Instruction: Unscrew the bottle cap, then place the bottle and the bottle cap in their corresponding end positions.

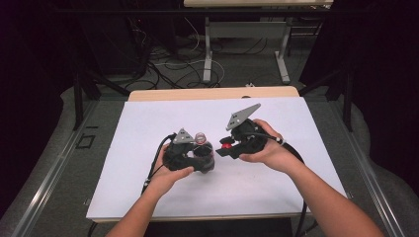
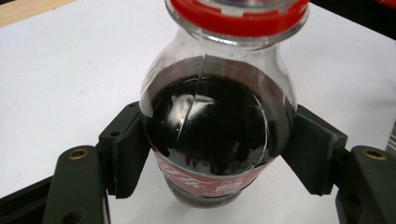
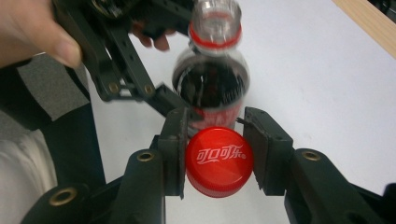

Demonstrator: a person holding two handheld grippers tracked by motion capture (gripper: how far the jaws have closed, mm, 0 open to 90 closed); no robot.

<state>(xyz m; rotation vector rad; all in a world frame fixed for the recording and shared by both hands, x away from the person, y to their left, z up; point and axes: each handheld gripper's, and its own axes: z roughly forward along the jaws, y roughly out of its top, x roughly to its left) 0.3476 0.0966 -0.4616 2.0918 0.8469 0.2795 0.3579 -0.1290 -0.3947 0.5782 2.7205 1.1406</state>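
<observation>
- High view: a person's two hands each hold a black tool over a white sheet (image 1: 148,187) that covers the surface.
- Left tool (image 1: 205,160) is held by the left hand (image 1: 168,173); a small bottle (image 1: 202,145) stands upright between its jaws, the open clear neck rising just above the tool.
- Left gripper view: the two ribbed pads (image 2: 128,156) press on either side of the bottle (image 2: 217,126), one at each flank of its rounded shoulder, so this tool (image 2: 217,154) is pinching the bottle.
- The bottle holds dark liquid up to the shoulder; a red ring circles its neck and a red label wraps it below the pads.
- The bottle's base rests on the white sheet (image 2: 70,70), straight ahead of this tool and between its jaws.
- Right gripper view: the right tool (image 3: 217,156) pinches a red cap (image 3: 218,161) between its jaws, the white-lettered top facing the camera.
- Beyond the cap, just ahead of the right tool, stands the bottle (image 3: 212,79) without its cap, gripped by the left tool (image 3: 180,109).
- High view: the right tool (image 1: 225,148), in the right hand (image 1: 269,148), sits just beside the bottle, the cap (image 1: 226,145) close to the bottle but apart from its neck.
- Beyond the surface, away from both tools, cables (image 1: 173,69) lie on the floor.
</observation>
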